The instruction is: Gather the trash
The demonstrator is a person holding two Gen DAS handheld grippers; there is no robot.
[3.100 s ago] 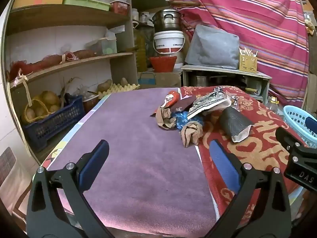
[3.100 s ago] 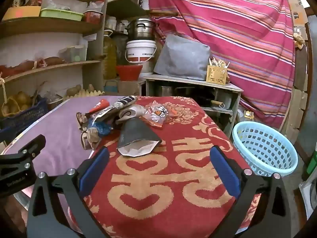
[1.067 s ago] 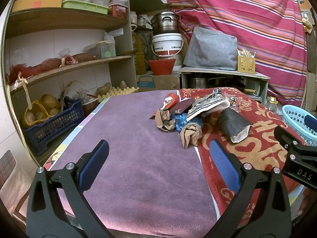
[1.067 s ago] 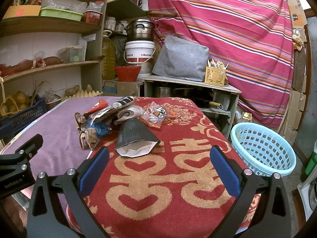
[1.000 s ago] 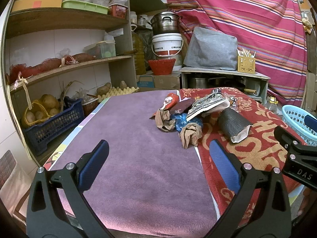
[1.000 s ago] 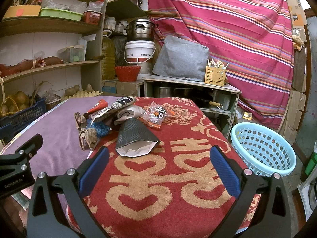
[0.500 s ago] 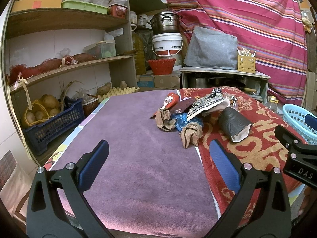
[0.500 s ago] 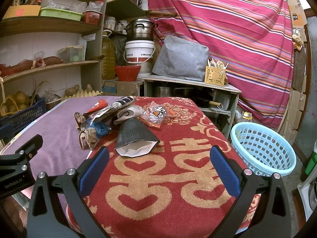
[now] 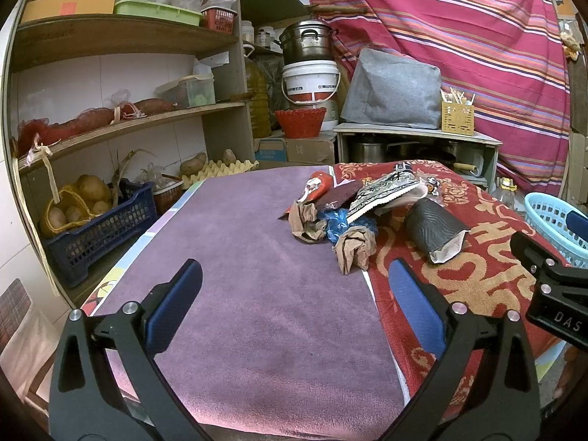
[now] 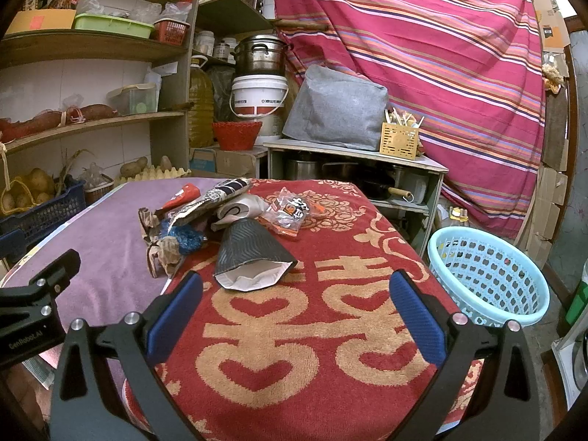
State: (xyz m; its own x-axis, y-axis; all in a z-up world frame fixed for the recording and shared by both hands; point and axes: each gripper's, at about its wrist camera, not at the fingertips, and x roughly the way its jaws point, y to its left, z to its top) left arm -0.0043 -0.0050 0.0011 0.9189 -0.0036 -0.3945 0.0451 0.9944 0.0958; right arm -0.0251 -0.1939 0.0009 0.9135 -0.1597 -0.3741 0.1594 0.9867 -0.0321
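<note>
The left gripper (image 9: 292, 290) hangs low over the near end of the purple pile cloth (image 9: 235, 257), jaws spread wide and holding nothing; in judgement this is a waiting stance, set back so the whole heap stays in sight. The trash lies in one cluster about the seam where the purple cloth meets the red towel with gold heart motifs (image 10: 305, 330). At its left edge sit two crumpled brown paper wads (image 9: 354, 250), with a scrunched blue plastic scrap (image 9: 336, 220) between them and a red-and-white sachet (image 9: 318, 189) behind. A patterned black-and-white foil wrapper (image 9: 382, 191) leans across the top of the pile. To the right lies a flattened black ribbed paper cup with a white lining (image 10: 253, 257), mouth toward the cameras, and beyond it a clear snack packet with orange print (image 10: 290, 213).

The right gripper (image 10: 292, 312) hovers over the red towel just short of the cup, jaws likewise wide apart and empty. The pale blue perforated plastic basket (image 10: 488, 279) stands off the table's right side, lower down, presumably placed there as the receptacle.

What lies beneath the foil wrapper cannot be made out. The basket's far right rim and base are cut off, and any contents cannot be confirmed. Print on the packets is illegible.
</note>
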